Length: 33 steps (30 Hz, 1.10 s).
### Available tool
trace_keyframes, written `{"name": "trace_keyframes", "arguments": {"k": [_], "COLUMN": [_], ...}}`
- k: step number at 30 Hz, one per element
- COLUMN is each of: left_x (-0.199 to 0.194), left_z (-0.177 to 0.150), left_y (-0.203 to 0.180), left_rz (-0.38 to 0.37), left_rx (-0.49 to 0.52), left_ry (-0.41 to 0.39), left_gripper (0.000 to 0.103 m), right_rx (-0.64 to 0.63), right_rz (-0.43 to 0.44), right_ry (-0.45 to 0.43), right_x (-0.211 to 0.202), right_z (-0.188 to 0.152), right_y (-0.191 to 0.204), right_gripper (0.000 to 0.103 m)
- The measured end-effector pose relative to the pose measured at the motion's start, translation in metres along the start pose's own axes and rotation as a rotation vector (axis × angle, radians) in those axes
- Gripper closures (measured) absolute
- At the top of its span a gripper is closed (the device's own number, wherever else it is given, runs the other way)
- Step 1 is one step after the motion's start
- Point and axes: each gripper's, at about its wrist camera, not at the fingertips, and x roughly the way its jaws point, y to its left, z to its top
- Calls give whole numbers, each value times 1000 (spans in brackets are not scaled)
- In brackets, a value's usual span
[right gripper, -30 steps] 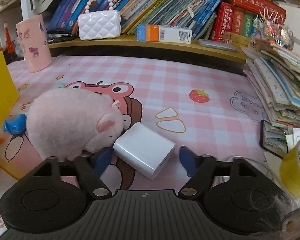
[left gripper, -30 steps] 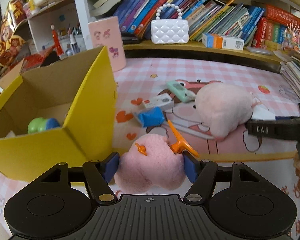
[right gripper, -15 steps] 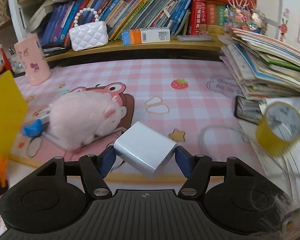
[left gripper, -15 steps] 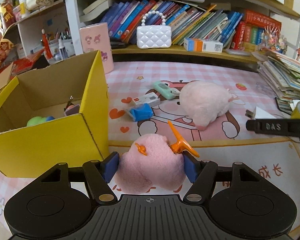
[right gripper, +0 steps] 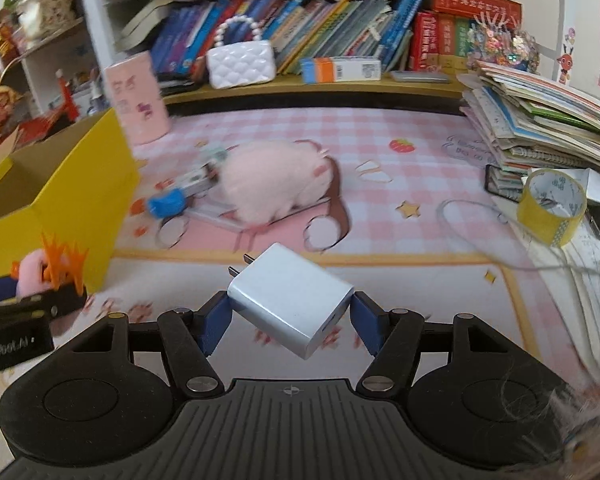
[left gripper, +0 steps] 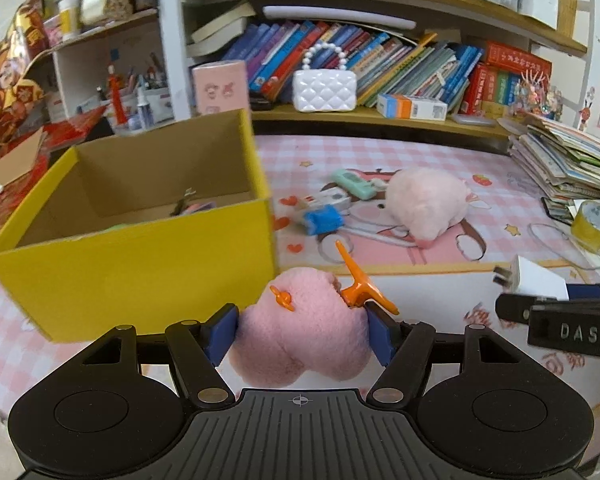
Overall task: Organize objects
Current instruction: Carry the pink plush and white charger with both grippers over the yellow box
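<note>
Plush toy [left gripper: 304, 336], pink with orange bits, squeezed between pads of my left gripper [left gripper: 302, 338], above mat beside yellow box [left gripper: 140, 276]. My right gripper [right gripper: 290, 322] clamps white charger [right gripper: 290, 304], lifted. Farther on mat [right gripper: 380, 140]: second pink plush [right gripper: 272, 178].

Each claw is matte black plastic: a ribbed centre plate marked with a small white crosshair, a round disc recess on either side, and two angled link arms fastened by silver screws. The left claw [left gripper: 302, 330] and right claw [right gripper: 290, 314] both carry dark blue pads [left gripper: 220, 332]. White "DAS" lettering marks the right claw's side, at the right edge of the left wrist view.
</note>
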Motion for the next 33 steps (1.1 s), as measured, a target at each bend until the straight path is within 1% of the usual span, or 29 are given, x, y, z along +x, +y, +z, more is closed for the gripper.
{"name": "trace_keyframes", "arguments": {"k": [6, 11, 19, 33], "left_x": [-23, -45, -71, -99], "left_z": [-22, -37, -58, -81], "left_y": [33, 63, 103, 154], "left_rz": [22, 56, 95, 116], "left_rx": [-17, -52, -80, -78], "left_ry": [17, 20, 25, -12], "left_gripper": [35, 35, 35, 35], "right_rx": [-52, -90, -146, -179], "right_rz": [31, 64, 116, 148], "right_ry": [14, 34, 35, 6], "right_x": [-13, -22, -36, -49], "right_z": [-20, -36, -58, -78], "right_y": [40, 74, 126, 184], "right_gripper": [41, 41, 41, 41]}}
